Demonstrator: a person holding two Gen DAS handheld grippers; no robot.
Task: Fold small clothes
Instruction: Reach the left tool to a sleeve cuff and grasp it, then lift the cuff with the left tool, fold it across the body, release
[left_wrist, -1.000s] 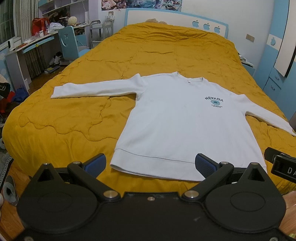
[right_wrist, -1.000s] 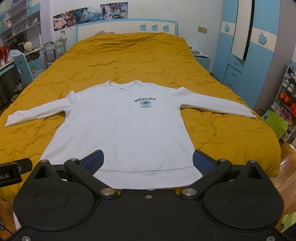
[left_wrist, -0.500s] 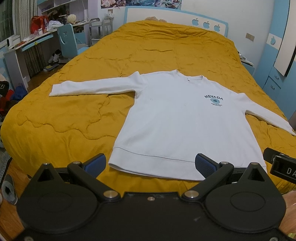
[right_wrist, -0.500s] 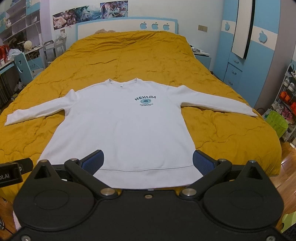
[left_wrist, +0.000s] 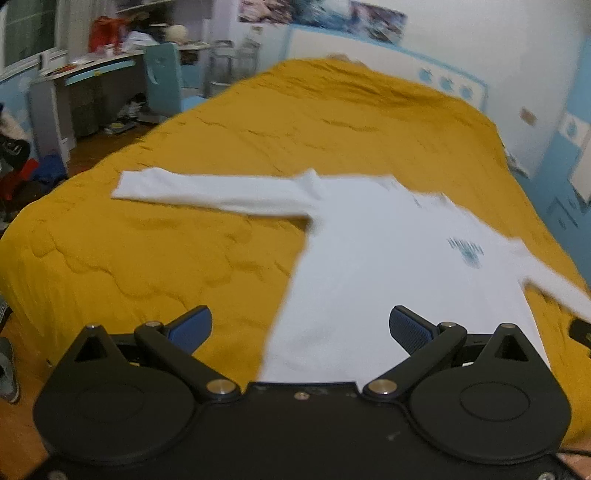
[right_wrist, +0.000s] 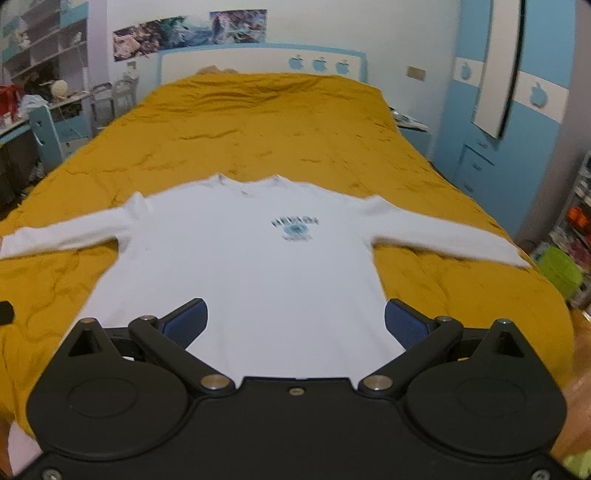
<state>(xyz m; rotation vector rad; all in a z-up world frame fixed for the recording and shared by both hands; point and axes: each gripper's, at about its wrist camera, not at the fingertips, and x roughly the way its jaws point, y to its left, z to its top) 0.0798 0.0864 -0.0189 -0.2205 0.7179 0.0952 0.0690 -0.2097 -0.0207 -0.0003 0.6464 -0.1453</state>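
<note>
A white long-sleeved cotton sweatshirt (right_wrist: 266, 266) lies flat and face up on the mustard-yellow quilted bed cover (right_wrist: 258, 122), its hem toward the cameras, its neckline toward the white-and-blue headboard (right_wrist: 258, 61), and both sleeves spread out to either side. A dark blue printed emblem (right_wrist: 295, 229) sits on the chest; its lettering is too blurred to read. The left tool (left_wrist: 301, 326) hovers over the near left part of the sweatshirt, over its side edge and the bare cover, with its blue-padded fingers (left_wrist: 190, 325) spread wide and holding nothing. The right tool (right_wrist: 295, 323) hangs above the lower middle of the sweatshirt, also spread wide and empty. Both views are smeared, the left more so. A cluttered grey bench (left_wrist: 85, 79) stands left of the bed.
</note>
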